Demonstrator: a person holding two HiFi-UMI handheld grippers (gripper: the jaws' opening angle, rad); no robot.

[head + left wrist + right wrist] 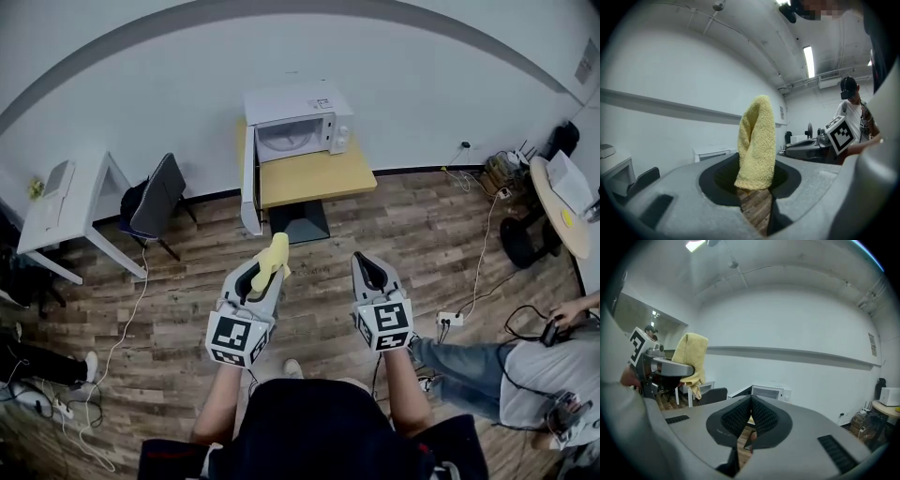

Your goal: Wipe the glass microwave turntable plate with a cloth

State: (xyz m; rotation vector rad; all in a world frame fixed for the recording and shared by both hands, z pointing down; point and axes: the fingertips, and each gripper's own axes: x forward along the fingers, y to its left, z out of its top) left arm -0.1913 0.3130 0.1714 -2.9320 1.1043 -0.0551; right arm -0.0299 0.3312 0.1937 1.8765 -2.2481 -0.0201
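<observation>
Head view: left gripper (264, 274) clamps a folded yellow terry cloth (274, 258); right gripper (371, 272) is closed and empty. The open white microwave (298, 120) stands far ahead; the glass turntable plate is not discernible.
Left gripper view: hold the cloth pinched upright.
Right gripper view: jaws together; part them before reaching the plate.

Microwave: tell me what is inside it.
With its door open, the microwave shows a round glass plate on its cavity floor. Whatever lies under the plate is covered.
</observation>
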